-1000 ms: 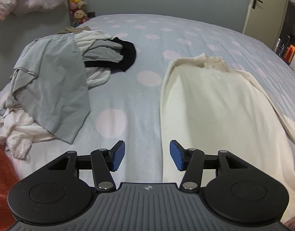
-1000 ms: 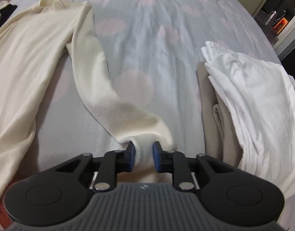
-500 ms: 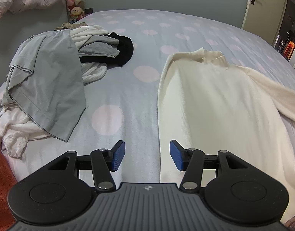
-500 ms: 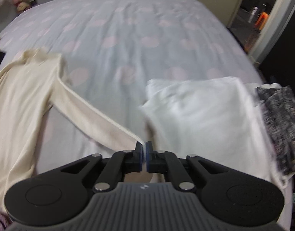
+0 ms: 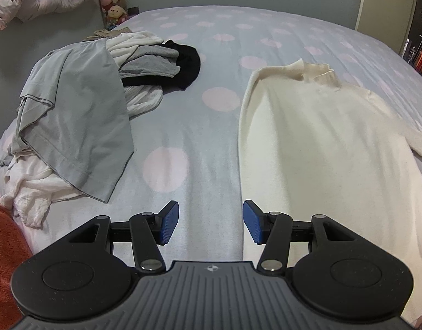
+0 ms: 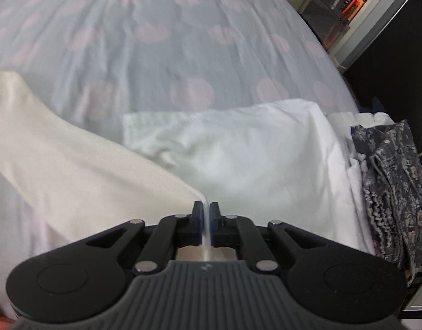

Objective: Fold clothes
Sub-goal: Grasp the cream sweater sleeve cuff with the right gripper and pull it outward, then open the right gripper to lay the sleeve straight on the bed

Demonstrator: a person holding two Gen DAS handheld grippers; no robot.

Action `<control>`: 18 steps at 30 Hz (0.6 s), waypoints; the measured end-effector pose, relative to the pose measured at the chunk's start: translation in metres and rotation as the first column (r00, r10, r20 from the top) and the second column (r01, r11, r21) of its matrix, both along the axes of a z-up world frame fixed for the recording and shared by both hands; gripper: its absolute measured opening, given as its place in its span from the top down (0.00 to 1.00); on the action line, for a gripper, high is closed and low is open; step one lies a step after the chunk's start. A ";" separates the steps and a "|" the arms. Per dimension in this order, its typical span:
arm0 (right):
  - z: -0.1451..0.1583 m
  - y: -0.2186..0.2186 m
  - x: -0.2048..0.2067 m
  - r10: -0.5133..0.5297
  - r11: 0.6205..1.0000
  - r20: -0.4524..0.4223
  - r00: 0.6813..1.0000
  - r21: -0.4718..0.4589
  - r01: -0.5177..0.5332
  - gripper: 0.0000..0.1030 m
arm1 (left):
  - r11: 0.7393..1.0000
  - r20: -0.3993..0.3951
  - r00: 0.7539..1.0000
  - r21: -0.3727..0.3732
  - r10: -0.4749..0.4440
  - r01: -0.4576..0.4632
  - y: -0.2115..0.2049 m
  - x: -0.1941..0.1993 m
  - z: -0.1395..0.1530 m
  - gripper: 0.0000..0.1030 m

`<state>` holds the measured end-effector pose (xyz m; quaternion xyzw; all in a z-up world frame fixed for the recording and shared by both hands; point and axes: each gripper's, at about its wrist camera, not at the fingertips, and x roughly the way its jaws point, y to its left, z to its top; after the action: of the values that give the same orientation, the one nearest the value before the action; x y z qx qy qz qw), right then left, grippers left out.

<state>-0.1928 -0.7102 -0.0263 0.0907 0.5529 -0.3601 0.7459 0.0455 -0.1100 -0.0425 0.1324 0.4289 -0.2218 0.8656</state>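
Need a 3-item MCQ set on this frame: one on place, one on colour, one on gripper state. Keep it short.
1. Where does the heap of unfolded clothes lie relative to the cream sweater in the left wrist view?
A. To its left
B. On top of it
C. To its right

2. What colour are the spots on the bedsheet?
A. Green
B. Pink
C. Black

3. What is the state of the right hand-held gripper?
A. Wide open and empty
B. Shut on the sweater's sleeve
C. Shut on the patterned dark garment

Answers:
1 A: the heap sits on the left side of the bed, apart from the sweater.
2 B: pale pink dots on light blue.
3 B: cream fabric runs between the nearly closed pads.
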 end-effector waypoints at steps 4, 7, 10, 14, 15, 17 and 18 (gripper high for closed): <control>0.008 -0.004 -0.019 -0.045 0.996 -0.010 0.999 -0.078 0.045 0.81 | 1.000 -0.029 1.000 -0.018 0.002 -0.003 0.001 0.005 -0.002 0.52; 0.023 0.004 -0.033 -0.057 0.990 0.053 0.997 -0.123 0.063 0.80 | 1.000 -0.051 0.999 -0.025 -0.002 0.001 0.003 0.004 -0.006 0.52; 0.038 0.031 -0.036 -0.017 0.990 0.153 0.988 -0.138 0.039 0.77 | 1.000 -0.068 0.998 -0.017 0.003 -0.004 0.006 0.001 -0.010 0.52; 0.042 0.085 -0.027 0.067 0.995 0.290 0.955 -0.086 -0.043 0.70 | 0.999 -0.117 0.993 -0.043 0.027 -0.033 0.016 -0.003 -0.014 0.52; 0.043 0.098 -0.025 0.086 0.995 0.325 0.942 -0.075 -0.065 0.67 | 0.998 -0.130 0.991 -0.058 0.028 -0.035 0.018 -0.004 -0.014 0.52; 0.037 0.125 -0.019 0.112 0.994 0.384 0.917 -0.036 -0.106 0.66 | 0.995 -0.161 0.987 -0.091 0.023 -0.038 0.021 -0.007 -0.016 0.52; 0.032 0.138 -0.016 0.121 0.992 0.409 0.905 -0.015 -0.126 0.66 | 0.994 -0.178 0.984 -0.104 0.020 -0.039 0.021 -0.008 -0.018 0.52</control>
<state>-0.2084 -0.5719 0.0062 0.1334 0.3916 -0.2820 0.8656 0.0374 -0.0886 -0.0601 0.0595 0.4935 -0.2426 0.8331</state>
